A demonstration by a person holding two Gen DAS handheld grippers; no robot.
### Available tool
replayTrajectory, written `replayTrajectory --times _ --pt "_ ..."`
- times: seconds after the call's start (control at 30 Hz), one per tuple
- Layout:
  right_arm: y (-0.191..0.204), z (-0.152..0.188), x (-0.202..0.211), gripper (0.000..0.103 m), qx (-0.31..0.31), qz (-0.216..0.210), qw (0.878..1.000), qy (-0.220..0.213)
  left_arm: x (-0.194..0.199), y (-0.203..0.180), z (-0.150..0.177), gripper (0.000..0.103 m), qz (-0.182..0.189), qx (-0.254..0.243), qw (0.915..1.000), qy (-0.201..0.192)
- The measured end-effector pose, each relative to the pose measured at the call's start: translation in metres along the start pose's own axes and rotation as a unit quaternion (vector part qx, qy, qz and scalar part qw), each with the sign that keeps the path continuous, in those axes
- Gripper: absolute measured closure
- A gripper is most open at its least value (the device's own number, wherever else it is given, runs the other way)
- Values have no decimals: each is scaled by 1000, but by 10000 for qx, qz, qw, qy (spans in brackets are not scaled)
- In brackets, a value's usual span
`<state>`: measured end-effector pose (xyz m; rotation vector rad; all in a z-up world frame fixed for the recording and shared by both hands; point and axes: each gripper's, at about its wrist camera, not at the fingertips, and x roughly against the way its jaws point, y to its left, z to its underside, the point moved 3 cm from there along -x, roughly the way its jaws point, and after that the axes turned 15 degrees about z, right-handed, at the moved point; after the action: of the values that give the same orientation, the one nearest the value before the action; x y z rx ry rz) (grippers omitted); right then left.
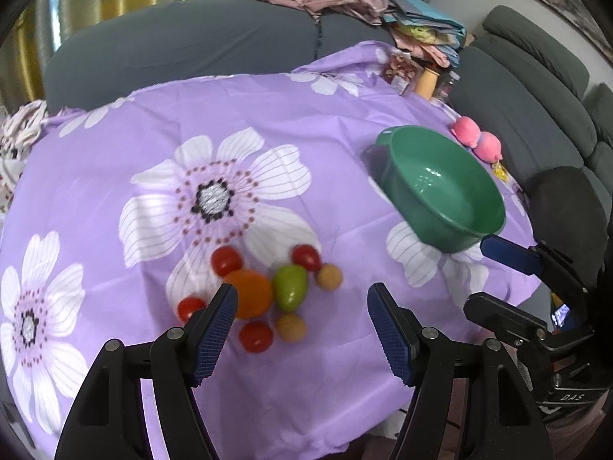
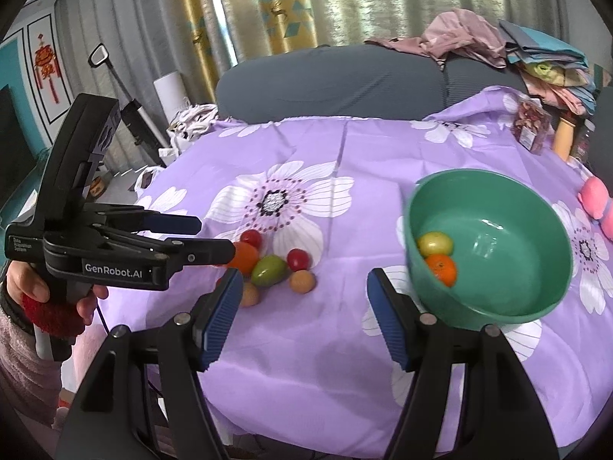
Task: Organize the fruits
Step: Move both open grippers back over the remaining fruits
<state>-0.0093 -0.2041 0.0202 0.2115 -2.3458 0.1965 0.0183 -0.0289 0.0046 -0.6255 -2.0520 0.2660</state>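
Green plastic is what the round bowl (image 2: 488, 245) is made of, and it is sitting on the lilac flowered tablecloth (image 2: 306, 345) toward the right side of the table. Inside the bowl, against its left wall, a yellow-green round fruit (image 2: 435, 243) is lying just above a small orange mandarin (image 2: 441, 268), the two touching.

Left of the bowl, well apart from it, a cluster of loose fruit is lying on the cloth. A large orange fruit (image 1: 249, 293) is resting in its middle, touching a green pear-shaped fruit (image 1: 290, 287) on the side nearer the bowl. Four red tomatoes are lying around them: one (image 1: 226, 260) and another (image 1: 305, 257) on the far side, one (image 1: 190, 308) farthest from the bowl, one (image 1: 256, 336) nearest the camera. Two tan round fruits (image 1: 328, 276) (image 1: 291, 327) are lying on the bowl side of the cluster.

The left gripper (image 1: 300, 326) is hanging over the cluster with its blue-padded jaws spread wide and nothing between them. The right gripper (image 2: 304, 308) is hovering beside the bowl's near left rim, jaws standing apart and gripping nothing. A hand (image 2: 27, 280) in a fuzzy pink sleeve (image 2: 19, 364) is holding the left gripper's handle.

Beyond the bowl, a pink plush toy (image 1: 477, 138) is lying at the table edge, with a grey sofa (image 1: 191, 46) behind.
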Motion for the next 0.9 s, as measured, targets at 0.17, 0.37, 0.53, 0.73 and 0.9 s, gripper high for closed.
replayTrajectory --times 0.17,0.37,0.53,0.73,0.9 --pt "15 5 -9 36 105 -111 9997 179 9 20 12 33 -76 247 9997 -44" --pt "36 12 -23 36 252 -279 9983 440 17 44 25 33 -197 513 9985 -62" --pt "50 19 -36 36 401 -357 9962 684 12 51 36 33 -329 445 9984 73" --pt "63 29 -55 36 576 -384 9928 982 -2 53 44 33 -534 259 9978 289" --pt "73 36 -71 39 671 -481 9898 1162 -14 55 45 33 -501 150 9977 440"
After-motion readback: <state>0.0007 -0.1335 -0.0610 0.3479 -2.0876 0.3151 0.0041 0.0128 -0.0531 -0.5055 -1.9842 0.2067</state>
